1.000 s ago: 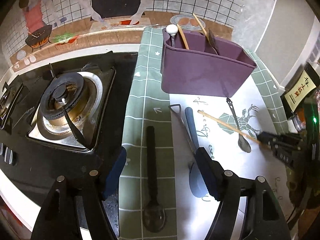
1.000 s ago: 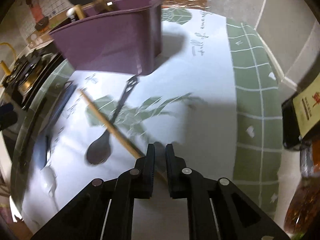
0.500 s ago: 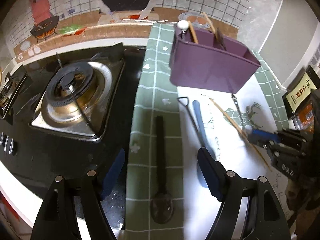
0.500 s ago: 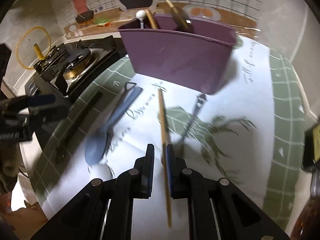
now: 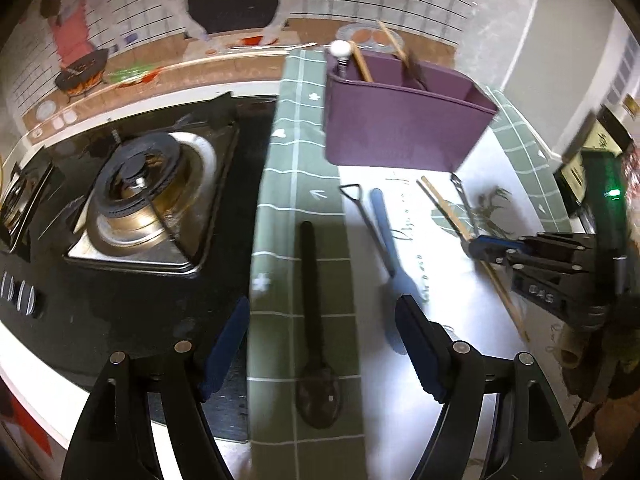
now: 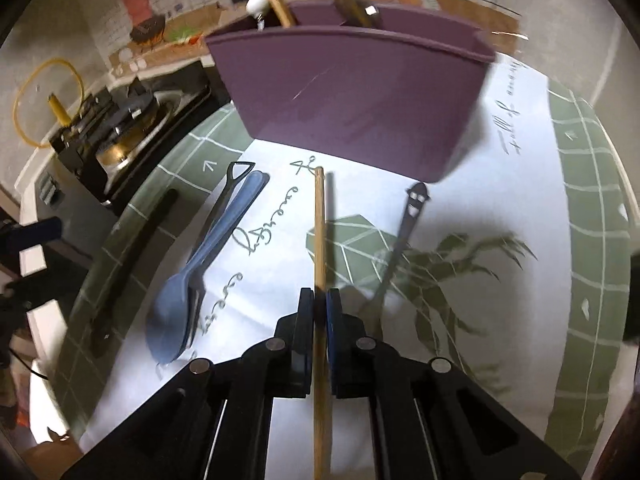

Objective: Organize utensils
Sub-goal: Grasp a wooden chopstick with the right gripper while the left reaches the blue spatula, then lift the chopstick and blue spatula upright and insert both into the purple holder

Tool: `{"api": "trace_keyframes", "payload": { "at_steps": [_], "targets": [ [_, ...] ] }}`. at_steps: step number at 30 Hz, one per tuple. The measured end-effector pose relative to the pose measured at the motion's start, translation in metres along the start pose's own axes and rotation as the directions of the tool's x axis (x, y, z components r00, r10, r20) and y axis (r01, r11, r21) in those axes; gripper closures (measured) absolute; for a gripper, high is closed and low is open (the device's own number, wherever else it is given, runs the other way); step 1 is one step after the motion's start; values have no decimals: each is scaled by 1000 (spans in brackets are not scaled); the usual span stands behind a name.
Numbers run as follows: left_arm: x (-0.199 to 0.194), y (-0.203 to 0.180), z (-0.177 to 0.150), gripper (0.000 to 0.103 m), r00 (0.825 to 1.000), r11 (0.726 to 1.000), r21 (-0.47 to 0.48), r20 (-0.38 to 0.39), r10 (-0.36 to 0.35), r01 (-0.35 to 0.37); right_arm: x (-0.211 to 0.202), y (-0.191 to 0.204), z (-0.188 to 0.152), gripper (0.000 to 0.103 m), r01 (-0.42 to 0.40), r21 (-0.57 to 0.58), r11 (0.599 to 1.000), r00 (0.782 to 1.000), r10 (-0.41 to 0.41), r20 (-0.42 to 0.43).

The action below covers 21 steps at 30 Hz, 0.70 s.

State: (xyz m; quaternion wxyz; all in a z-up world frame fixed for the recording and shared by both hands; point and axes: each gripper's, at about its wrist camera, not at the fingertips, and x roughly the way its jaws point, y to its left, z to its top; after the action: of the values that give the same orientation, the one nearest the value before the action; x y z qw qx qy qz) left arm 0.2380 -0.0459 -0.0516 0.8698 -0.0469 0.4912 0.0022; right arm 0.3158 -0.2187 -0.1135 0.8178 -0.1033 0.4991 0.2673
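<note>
While the right tool [image 6: 316, 300] pinches the wooden chopstick [image 6: 319, 232] between its pressed-together pads, the left tool [image 5: 320, 344] stands spread, empty, over the black spoon [image 5: 314, 320] on the counter [image 5: 276, 184]. Farther out lie the blue spoon [image 6: 200, 264] and a slim dark utensil [image 6: 404, 232], perhaps a spoon. Beyond stands the purple caddy [image 6: 352, 92].

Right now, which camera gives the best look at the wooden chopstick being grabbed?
The right wrist view: the wooden chopstick runs straight up the centre, clamped between the right gripper pads. The left wrist view shows it only small at the side, partly hidden behind that gripper.
</note>
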Motion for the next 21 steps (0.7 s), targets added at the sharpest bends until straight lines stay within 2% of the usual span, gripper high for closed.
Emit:
{"api": "trace_keyframes", "payload": {
  "at_steps": [5,9,11,12,14,18,21],
  "targets": [
    [10,-19,1,27,998,998,33,-21,-57,58,-41,-16,-22,97,-12,86,996,998,6,68],
    [18,-31,-3,30,988,987,38,-21,-153,153,-66,-28,-40,97,-4,142,990,993,-12,113],
    [21,-39,-4,48,986,984,65,-18,-167,168,-72,-32,-48,97,-6,165,986,992,-15,126],
    [25,-42,-3,52,985,982,76,-31,-171,173,-74,-34,-52,97,-10,176,984,991,-13,130],
    [35,-45,1,59,984,983,77,-67,-162,167,-75,-38,-57,97,-14,187,982,991,-12,133],
    [59,-42,16,60,984,993,27,-138,-109,114,-72,-35,-63,97,-13,194,981,991,-13,134],
    [77,-46,30,60,984,998,31,-168,-56,62,-70,-29,-65,97,-19,182,983,991,-5,133]
  ]
}}
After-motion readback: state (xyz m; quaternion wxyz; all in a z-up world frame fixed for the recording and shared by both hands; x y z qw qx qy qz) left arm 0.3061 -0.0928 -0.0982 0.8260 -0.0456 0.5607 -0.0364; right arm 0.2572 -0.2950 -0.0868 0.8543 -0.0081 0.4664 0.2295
